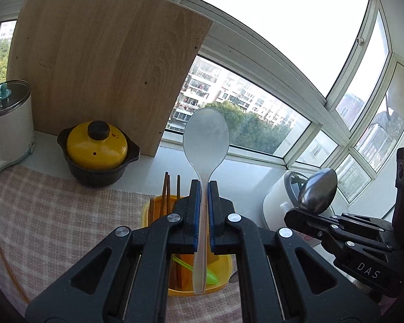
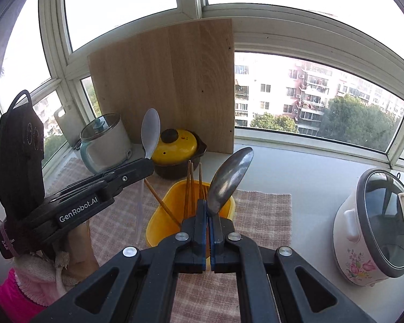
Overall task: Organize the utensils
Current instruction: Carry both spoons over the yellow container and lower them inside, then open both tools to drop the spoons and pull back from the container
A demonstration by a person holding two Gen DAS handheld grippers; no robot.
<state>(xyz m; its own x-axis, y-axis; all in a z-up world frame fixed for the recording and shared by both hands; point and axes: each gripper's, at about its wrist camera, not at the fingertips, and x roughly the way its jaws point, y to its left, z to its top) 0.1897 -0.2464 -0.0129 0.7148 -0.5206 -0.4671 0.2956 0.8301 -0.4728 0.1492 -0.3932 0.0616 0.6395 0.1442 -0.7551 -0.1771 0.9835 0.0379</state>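
The left gripper [image 1: 204, 210] holds the clear plastic spoon [image 1: 206, 137] straight up and the right gripper [image 2: 208, 224] holds the metal spoon [image 2: 230, 179] tilted, both just above the yellow bin [image 2: 172, 215] below them.

You are viewing a white counter [image 2: 296, 172] supporting a checked mat [image 2: 258, 212], yellow-lidded pot [image 2: 179, 148], and floral cooker [image 2: 374, 228].

Both tongs are raised side by side, the left tongs [image 1: 204, 210] clamped tight on a translucent spoon [image 1: 206, 134] and the right tongs [image 2: 208, 224] clamped on a metal spoon [image 2: 229, 180].
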